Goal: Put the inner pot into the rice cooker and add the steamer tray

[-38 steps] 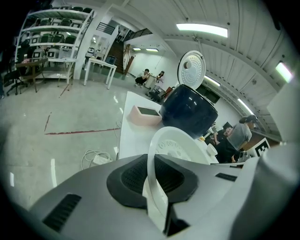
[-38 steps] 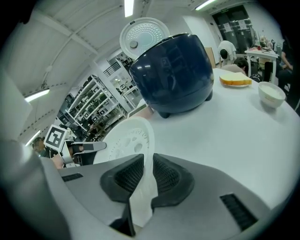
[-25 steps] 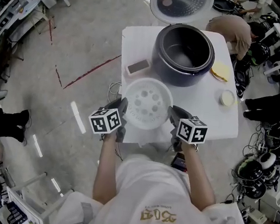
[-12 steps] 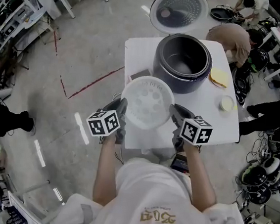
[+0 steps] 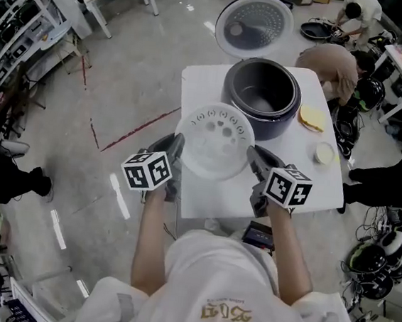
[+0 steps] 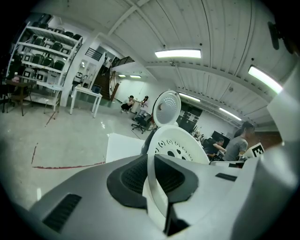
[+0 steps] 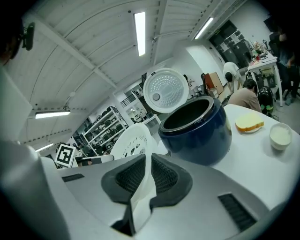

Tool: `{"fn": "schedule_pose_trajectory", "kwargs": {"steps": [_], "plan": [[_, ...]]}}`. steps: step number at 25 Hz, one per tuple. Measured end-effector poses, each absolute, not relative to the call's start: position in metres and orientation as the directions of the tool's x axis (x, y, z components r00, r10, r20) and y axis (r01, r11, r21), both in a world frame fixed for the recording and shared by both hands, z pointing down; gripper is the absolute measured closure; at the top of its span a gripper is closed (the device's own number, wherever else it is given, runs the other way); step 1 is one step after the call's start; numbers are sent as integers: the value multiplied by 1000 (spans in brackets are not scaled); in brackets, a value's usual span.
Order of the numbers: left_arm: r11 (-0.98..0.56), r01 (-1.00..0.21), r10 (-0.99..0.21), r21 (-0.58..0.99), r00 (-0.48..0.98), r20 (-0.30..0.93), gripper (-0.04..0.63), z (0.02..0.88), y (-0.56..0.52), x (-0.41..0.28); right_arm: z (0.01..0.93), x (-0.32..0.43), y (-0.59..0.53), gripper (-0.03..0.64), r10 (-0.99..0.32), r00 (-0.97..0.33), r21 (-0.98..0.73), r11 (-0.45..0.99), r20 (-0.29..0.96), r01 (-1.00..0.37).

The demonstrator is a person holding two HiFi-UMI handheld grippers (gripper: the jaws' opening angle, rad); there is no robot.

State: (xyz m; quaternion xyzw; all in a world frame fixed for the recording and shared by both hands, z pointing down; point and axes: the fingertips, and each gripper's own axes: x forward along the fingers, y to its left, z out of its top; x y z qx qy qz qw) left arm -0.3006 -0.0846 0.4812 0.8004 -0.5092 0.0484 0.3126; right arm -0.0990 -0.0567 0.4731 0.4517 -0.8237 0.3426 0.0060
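The jaws of the left gripper [image 5: 174,149] are pinched tight on the left rim of the steamer tray [image 5: 215,140]. The jaws of the right gripper [image 5: 255,159] are pinched tight on its right rim. In each gripper view the thin white rim sits right between the dark pads, with only a narrow gap.

The steamer tray is white and round, with holes in its bottom. It is in the middle of the head view, held between the two grippers. Its far edge covers a bit of the near wall of the rice cooker [image 5: 276,122].

The rice cooker is dark blue and stands just above the tray in the frame, at the top of the white tabletop [image 5: 313,183]. Its lid [image 5: 255,23] stands open behind it, and the inside of the cooker looks dark.

To the right of the cooker a flat yellow thing [image 5: 313,117] lies on the tabletop. Lower right of that is a small white cup [image 5: 324,154].

A cube with black and white squares [image 5: 148,170] sits on the left gripper, and another cube [image 5: 291,188] sits on the right one.

At the upper right of the frame a person [image 5: 334,53] bends down on the floor.
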Motion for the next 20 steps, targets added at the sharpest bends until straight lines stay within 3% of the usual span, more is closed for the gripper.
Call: {"fn": "schedule_pose_trajectory", "kwargs": {"steps": [20], "plan": [[-358, -813, -787, 459, 527, 321, 537, 430, -121, -242, 422, -41, -89, 577, -799, -560, -600, 342, 219, -723]]}}
